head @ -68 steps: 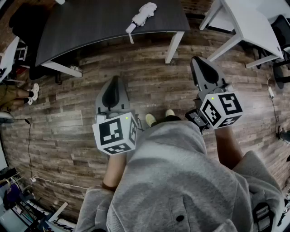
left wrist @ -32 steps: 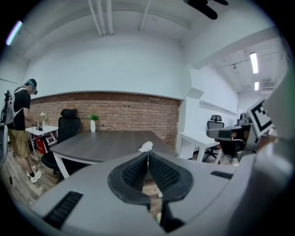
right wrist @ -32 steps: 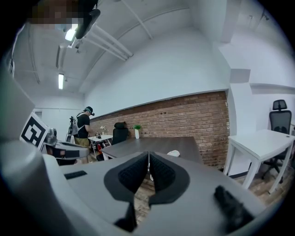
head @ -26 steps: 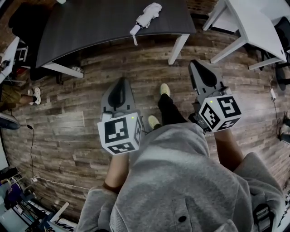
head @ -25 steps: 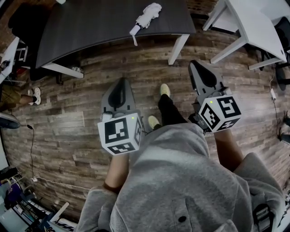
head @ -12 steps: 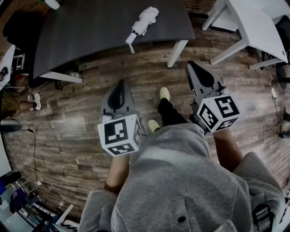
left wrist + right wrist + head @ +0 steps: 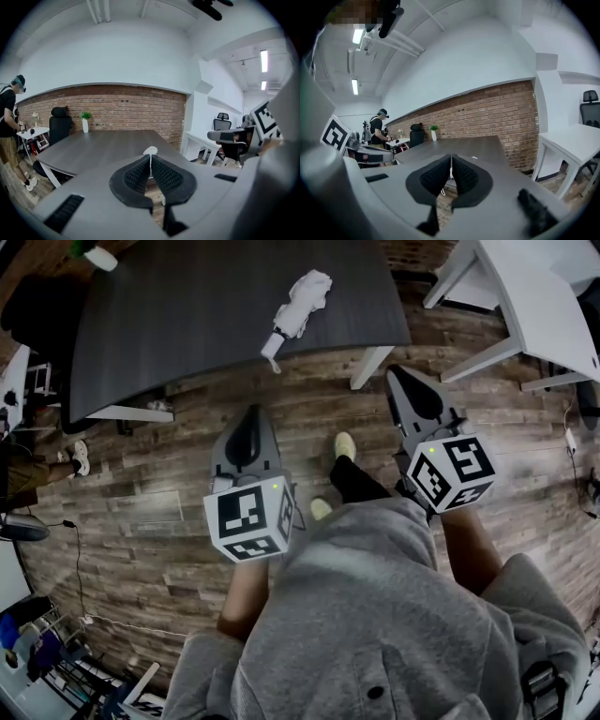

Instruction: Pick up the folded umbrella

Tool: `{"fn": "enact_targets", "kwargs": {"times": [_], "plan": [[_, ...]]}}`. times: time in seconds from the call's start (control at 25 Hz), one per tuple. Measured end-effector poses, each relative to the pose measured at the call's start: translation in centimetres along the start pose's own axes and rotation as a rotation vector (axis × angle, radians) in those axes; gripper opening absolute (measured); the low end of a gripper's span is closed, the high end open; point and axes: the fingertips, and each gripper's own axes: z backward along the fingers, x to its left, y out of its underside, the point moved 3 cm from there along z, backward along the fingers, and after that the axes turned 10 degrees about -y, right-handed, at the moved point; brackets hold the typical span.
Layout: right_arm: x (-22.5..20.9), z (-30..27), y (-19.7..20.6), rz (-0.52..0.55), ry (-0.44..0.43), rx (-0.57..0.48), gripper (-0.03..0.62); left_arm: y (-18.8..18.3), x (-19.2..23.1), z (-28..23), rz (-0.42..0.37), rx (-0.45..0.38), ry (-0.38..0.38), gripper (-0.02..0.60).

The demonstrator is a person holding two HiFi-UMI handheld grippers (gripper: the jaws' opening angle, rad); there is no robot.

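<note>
Folded umbrella [image 7: 300, 301] at table [image 7: 187, 324] edge, handle overhanging, easy to grab; left gripper [image 7: 246, 423] and right gripper [image 7: 410, 385] pinched together, empty, well short.

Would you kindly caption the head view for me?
Left gripper and right gripper, both shut, face a folded white umbrella on a dark grey table.

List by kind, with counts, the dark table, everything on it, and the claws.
dark table: 1
folded umbrella: 1
plant in vase: 1
claws: 2, left claw and right claw
Total: 5
</note>
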Motion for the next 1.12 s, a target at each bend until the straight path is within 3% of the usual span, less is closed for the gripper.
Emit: {"fn": "enact_targets", "kwargs": {"times": [1.12], "plan": [[-9.8,-7.4,-4.3,-0.006,-0.1,-0.007,0.025,-5.7,-3.0,-10.4,-0.033,0.02,-0.06,0.021]]}}
